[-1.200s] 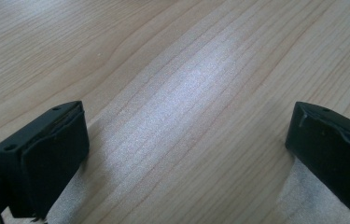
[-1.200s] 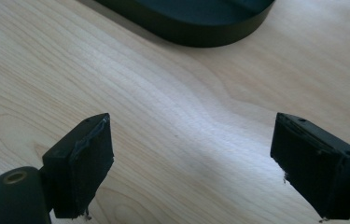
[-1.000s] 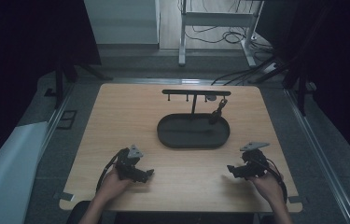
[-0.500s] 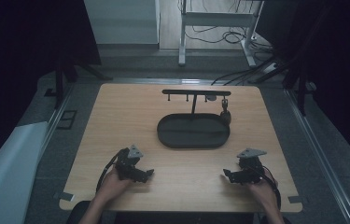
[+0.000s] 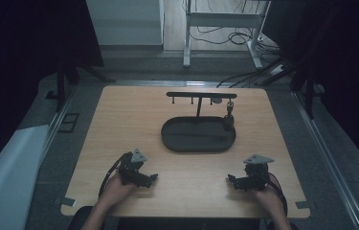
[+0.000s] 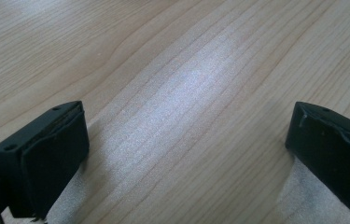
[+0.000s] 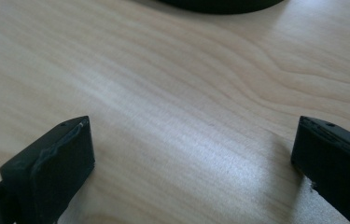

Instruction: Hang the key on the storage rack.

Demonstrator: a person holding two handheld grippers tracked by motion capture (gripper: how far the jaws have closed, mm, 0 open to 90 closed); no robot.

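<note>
Two tongs rest low on the worktop [image 5: 119,124], well apart. From above, the black tray [image 5: 198,135] with its hook stand [image 5: 201,96] sits beyond them, a small dark piece [image 5: 228,120] hanging at its right end. The left tongs [image 6: 186,158] gape wide over bare wood. The right tongs [image 7: 193,163], just opened wider, hold nothing; their view catches the tray's near rim.

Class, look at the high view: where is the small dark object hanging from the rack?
The small hanging object dangles from the right end of the black rack, just above the right edge of the oval tray, at the table's far middle.
</note>
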